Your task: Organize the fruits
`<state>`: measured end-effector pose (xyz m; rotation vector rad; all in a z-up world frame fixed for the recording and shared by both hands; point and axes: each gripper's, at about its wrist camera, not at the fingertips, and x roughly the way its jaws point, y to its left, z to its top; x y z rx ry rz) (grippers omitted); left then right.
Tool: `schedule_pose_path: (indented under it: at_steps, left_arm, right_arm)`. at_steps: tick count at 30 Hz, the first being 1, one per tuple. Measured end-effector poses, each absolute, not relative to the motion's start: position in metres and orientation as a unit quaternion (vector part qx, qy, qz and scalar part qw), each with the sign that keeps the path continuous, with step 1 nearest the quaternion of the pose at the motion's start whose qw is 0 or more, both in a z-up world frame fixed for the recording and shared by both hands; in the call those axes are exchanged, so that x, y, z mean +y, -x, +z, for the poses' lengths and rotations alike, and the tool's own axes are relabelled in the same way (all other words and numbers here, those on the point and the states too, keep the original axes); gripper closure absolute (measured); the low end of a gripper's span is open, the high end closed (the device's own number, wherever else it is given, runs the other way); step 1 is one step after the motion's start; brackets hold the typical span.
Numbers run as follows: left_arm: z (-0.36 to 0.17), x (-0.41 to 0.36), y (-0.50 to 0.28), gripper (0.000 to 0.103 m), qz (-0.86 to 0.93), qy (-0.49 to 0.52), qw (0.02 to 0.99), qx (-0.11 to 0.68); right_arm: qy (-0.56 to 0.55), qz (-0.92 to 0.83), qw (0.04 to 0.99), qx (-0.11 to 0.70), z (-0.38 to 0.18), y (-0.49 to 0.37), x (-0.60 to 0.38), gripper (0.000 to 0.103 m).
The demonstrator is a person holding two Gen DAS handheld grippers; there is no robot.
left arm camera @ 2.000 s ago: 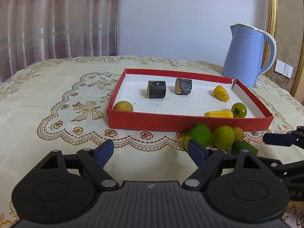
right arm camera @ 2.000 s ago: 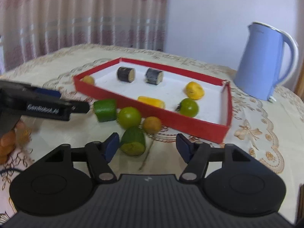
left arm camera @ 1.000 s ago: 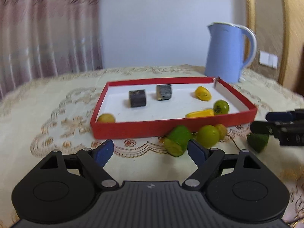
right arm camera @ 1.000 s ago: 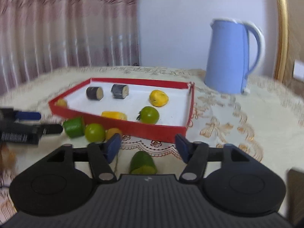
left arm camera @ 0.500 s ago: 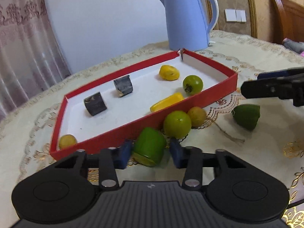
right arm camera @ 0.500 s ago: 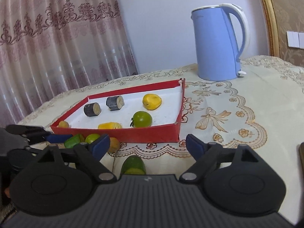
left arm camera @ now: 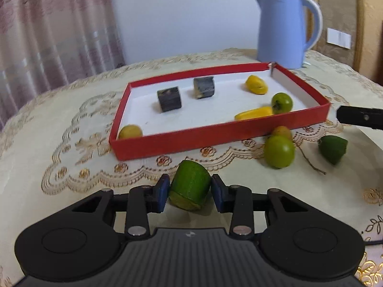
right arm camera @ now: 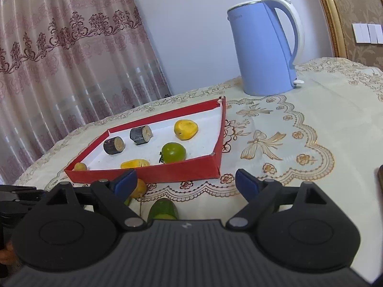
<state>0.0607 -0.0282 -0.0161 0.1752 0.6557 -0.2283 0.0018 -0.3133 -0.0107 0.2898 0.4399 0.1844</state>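
Observation:
My left gripper (left arm camera: 190, 192) is shut on a green cut fruit piece (left arm camera: 190, 187) and holds it above the tablecloth, in front of the red tray (left arm camera: 215, 135). The tray holds two dark cylinder pieces (left arm camera: 169, 98), yellow fruits (left arm camera: 256, 84) and a green round fruit (left arm camera: 282, 102). Outside the tray lie a green round fruit (left arm camera: 278, 151), a small orange fruit (left arm camera: 282, 131) and another green cut piece (left arm camera: 333, 148). My right gripper (right arm camera: 184, 183) is open and empty, above that green cut piece (right arm camera: 162, 209); one of its fingers (left arm camera: 359, 117) shows at the right edge of the left wrist view.
A blue kettle (left arm camera: 284, 30) stands behind the tray's far right corner; it also shows in the right wrist view (right arm camera: 265, 45). An embroidered cream tablecloth (right arm camera: 311, 124) covers the table. Curtains hang behind on the left.
My left gripper closed on the green cut piece and has lifted it back from the tray. My right gripper opened wider and rose a little.

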Motion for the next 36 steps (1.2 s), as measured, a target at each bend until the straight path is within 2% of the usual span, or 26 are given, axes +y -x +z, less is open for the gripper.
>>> schedule_pose_path:
  at_steps: [2,3,4,6,8,10,13,16,18,26,36]
  left_arm:
    - [-0.018,-0.027,-0.062,0.047,-0.098,-0.079,0.939,0.321]
    - [-0.019,-0.026,-0.063,0.031,-0.083,-0.078,0.941,0.318]
    - [-0.02,-0.026,-0.063,0.026,-0.072,-0.077,0.943,0.315]
    - [-0.021,-0.025,-0.065,0.025,-0.063,-0.074,0.944,0.315]
    - [-0.022,-0.021,-0.066,0.023,-0.061,-0.063,0.944,0.318]
    - [-0.023,-0.018,-0.067,0.015,-0.052,-0.057,0.944,0.32]
    - [-0.025,-0.016,-0.067,0.009,-0.042,-0.052,0.944,0.323]
    - [-0.025,-0.017,-0.065,0.007,-0.039,-0.058,0.945,0.32]
    - [-0.025,-0.018,-0.064,0.002,-0.039,-0.065,0.944,0.32]
    - [-0.023,-0.028,-0.058,0.002,-0.032,-0.099,0.947,0.303]
    - [-0.024,-0.031,-0.059,0.002,-0.033,-0.109,0.947,0.301]
  right_arm:
    - [-0.131,0.084,0.963,0.218,-0.01,-0.002,-0.31,0.01]
    - [-0.127,0.08,0.964,0.218,-0.01,-0.001,-0.308,0.009]
    - [-0.121,0.071,0.966,0.218,-0.009,-0.001,-0.306,0.007]
    - [-0.11,0.057,0.969,0.211,-0.008,0.002,-0.304,0.0]
    - [-0.098,0.048,0.973,0.201,-0.006,0.006,-0.301,0.0]
    - [-0.079,0.025,0.978,0.194,-0.004,0.01,-0.295,0.0]
    - [-0.043,-0.025,0.98,0.192,-0.002,0.012,-0.286,0.0]
    - [-0.024,-0.032,0.982,0.187,0.0,0.014,-0.281,0.0]
    - [-0.028,-0.021,0.982,0.186,0.0,0.015,-0.282,0.0]
    - [-0.048,0.014,0.987,0.156,0.003,0.025,-0.287,0.0]
    - [-0.019,0.017,0.977,0.21,0.003,0.017,-0.278,0.0]
